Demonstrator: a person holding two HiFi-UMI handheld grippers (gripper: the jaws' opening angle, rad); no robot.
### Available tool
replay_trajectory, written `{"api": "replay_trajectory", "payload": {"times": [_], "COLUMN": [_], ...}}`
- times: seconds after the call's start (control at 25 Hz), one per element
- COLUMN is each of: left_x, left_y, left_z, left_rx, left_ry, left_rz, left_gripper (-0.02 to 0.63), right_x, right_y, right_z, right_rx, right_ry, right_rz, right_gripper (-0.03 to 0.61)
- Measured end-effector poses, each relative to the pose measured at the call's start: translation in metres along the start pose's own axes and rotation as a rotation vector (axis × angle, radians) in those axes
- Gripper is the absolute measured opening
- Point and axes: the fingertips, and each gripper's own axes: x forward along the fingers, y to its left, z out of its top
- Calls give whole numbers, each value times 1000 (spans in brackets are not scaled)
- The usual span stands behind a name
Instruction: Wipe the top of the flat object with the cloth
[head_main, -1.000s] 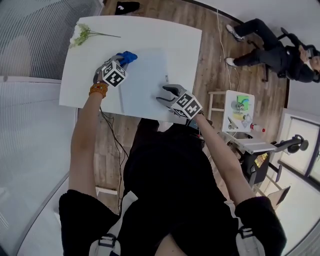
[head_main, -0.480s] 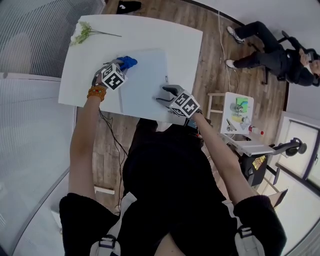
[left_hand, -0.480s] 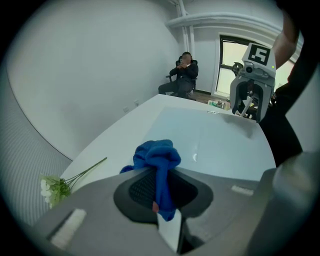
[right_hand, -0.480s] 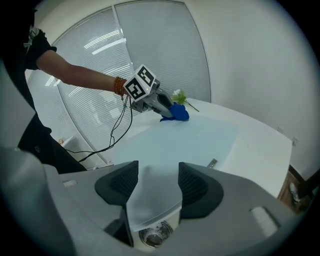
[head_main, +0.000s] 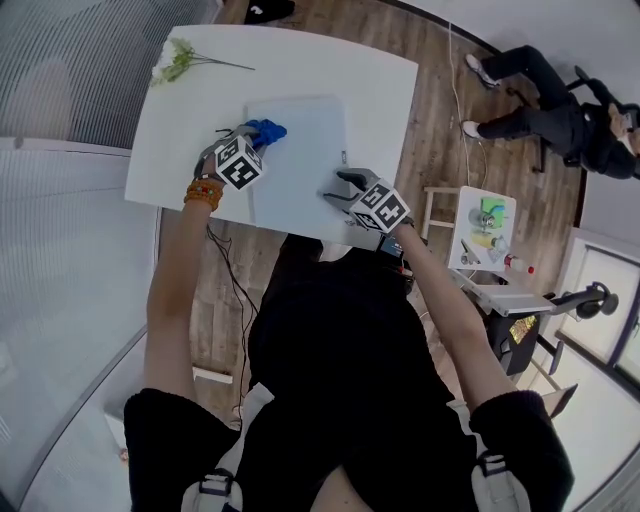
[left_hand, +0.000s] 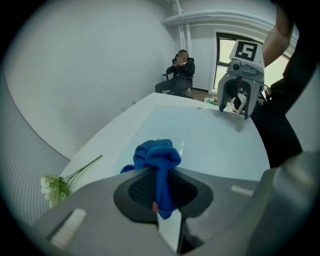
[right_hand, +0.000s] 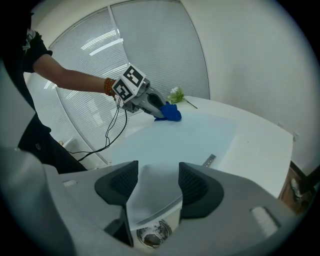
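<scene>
Head view shows a green-stemmed white flower sprig (head_main: 178, 62) at the white tabletop's (head_main: 170, 150) 10 o'clock corner. The left gripper (head_main: 252, 138) has its fingers clamped on a crumpled blue cloth (head_main: 268, 130), which rests at 10 o'clock on the pale blue flat rectangular sheet (head_main: 305, 150). At the sheet's 5 o'clock edge, the right gripper's (head_main: 338, 186) fingers stand wide apart, gripping nothing.

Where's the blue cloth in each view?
Head view: cloth upper left, near the pale sheet's far-left corner.
Left gripper view: low centre, clamped between the jaws.
Right gripper view: upper centre.
Shared landmark: flower sprig.
</scene>
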Motion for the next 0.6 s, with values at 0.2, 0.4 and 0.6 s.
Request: {"api": "replay_trajectory", "payload": {"times": [0.2, 0.4, 0.6], "left_x": [-5, -7, -11], "left_y": [-17, -29, -36], "left_z": [-3, -6, -9], "left_rx": [4, -13, -29], "left_ry": [-9, -17, -35], "left_rz": [-15, -14, -13], "left_gripper": [40, 40, 40], "right_x": [4, 9, 10], "right_y": [2, 3, 3], "right_z": [-3, -10, -9], "right_rx": [-3, -30, -39], "right_ry": [17, 50, 54], "right_rz": [2, 16, 8], "right_gripper": [276, 276, 265]}}
